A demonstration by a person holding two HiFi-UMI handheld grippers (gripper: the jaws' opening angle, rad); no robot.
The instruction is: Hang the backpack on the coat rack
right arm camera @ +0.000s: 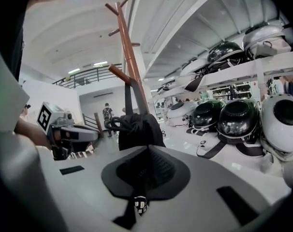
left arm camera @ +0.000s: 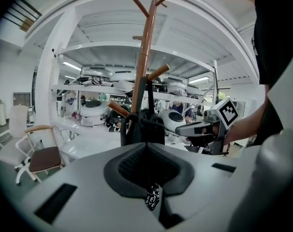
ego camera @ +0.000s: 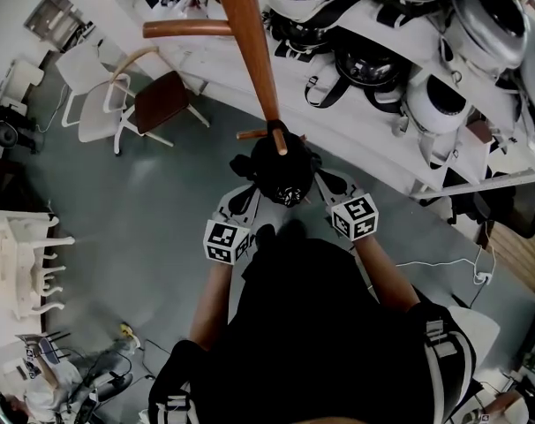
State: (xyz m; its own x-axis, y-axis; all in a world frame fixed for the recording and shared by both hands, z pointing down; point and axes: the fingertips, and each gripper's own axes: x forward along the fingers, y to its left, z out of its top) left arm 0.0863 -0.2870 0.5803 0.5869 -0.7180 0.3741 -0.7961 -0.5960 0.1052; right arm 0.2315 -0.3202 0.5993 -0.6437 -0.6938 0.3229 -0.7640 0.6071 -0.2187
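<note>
Nearest the head camera is our dark shirt [ego camera: 338, 325], and past it our two forearms reach to a small black backpack [ego camera: 281, 170] that sits against the brown wooden pole of the coat rack [ego camera: 254, 51], up off the grey floor [ego camera: 117, 201]. Its top loop [left arm camera: 149, 88] runs up over one of the lower pegs [left arm camera: 158, 72]. We have the left gripper [left arm camera: 146, 144] at the bag's left side and the right gripper [right arm camera: 147, 149] at its right, both tips just at the fabric. On each, the fingers are pressed fully together; a thin black strap with a white-printed end shows in the seam between the left pair [left arm camera: 152, 197] and the right pair [right arm camera: 140, 204], though we cannot trace either strap to the bag. Beyond the rack stand white shelves [ego camera: 373, 25] loaded with black and white helmets [ego camera: 365, 64], and a brown-seated chair [ego camera: 157, 100] stands off to the left.
</note>
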